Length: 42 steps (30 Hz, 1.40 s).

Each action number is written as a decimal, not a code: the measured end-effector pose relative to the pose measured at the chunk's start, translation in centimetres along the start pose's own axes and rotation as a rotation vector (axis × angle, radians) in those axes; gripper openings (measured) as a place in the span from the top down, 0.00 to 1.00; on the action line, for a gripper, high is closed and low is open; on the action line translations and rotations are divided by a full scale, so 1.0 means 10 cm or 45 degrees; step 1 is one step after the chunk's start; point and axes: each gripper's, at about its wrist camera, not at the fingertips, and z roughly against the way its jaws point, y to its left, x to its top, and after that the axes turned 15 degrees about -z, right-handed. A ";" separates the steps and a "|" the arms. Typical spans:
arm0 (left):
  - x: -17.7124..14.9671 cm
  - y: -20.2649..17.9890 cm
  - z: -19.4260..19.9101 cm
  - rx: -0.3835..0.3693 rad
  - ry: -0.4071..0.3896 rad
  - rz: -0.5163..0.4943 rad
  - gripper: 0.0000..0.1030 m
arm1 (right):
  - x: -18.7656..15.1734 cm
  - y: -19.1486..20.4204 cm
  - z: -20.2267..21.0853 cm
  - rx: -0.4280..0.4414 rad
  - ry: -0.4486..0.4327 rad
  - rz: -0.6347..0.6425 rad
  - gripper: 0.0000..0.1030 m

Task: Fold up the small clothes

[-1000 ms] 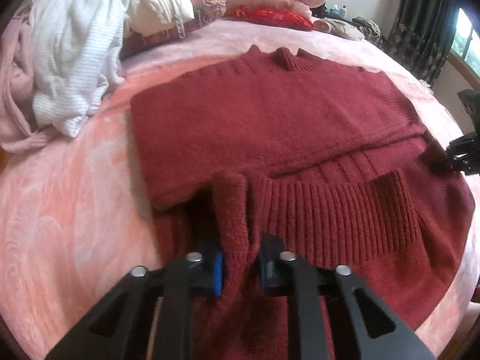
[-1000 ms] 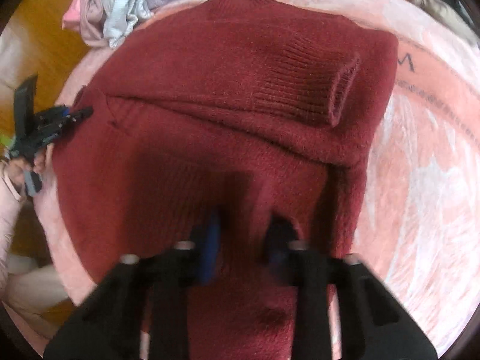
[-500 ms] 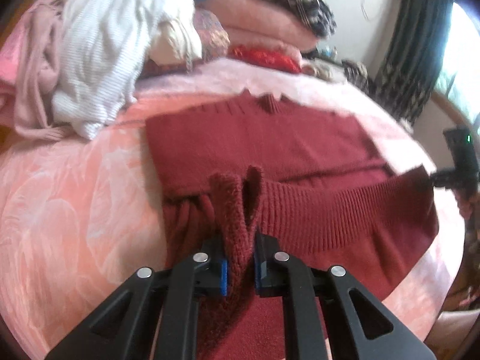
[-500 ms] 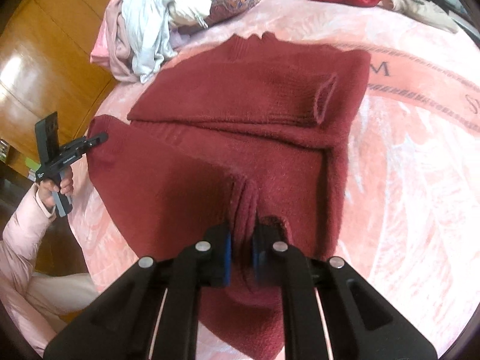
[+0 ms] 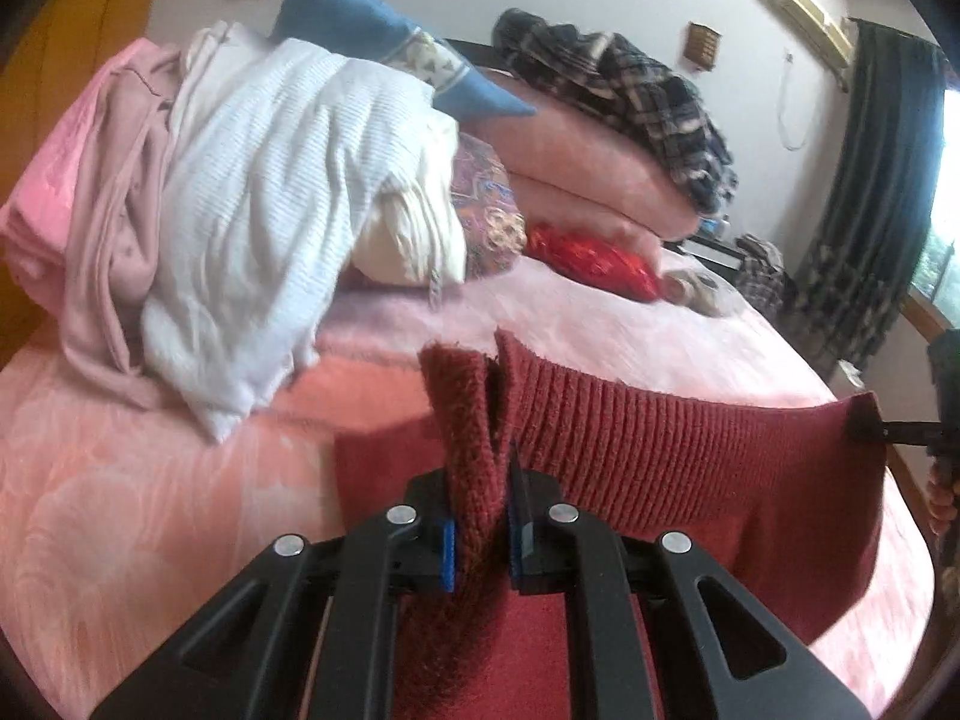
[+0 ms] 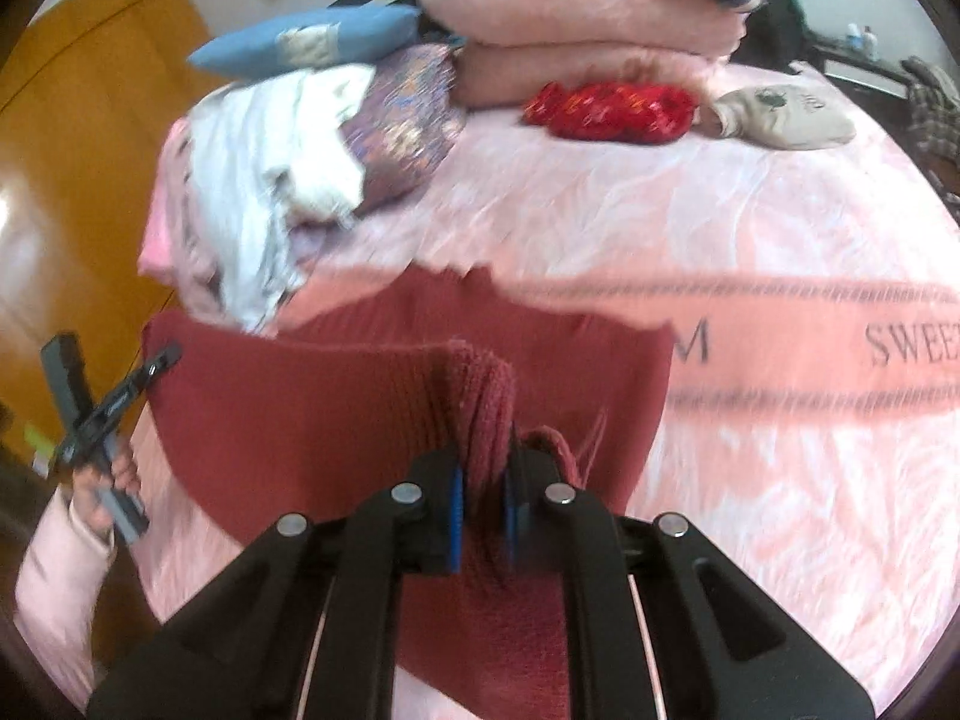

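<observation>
Dark red knit sweater [image 5: 690, 450] was pinched at both ends of its ribbed hem and held up off the bed [image 5: 120, 510], hem stretched between the tools; the rest hung to the bedspread. Left tool [image 5: 480, 531] was clenched on a bunched fold of the hem, blue pads tight on both sides. Right tool [image 6: 483, 501] was clenched on the other hem corner the same way. In the right view, a hand [image 6: 114, 480] in a pink sleeve held the left tool at the sweater's far edge. White clothes pile [image 5: 258, 210] lay at the bed's left, well apart from the sweater. Red bundle [image 6: 609, 105] and folded pink blankets [image 6: 588, 18] sat at the far end. Right view was motion-blurred.
</observation>
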 end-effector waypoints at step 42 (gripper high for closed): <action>-1.26 -0.08 -0.19 0.050 0.370 -0.014 0.45 | -0.97 -1.03 -0.47 -0.204 0.361 -0.197 0.74</action>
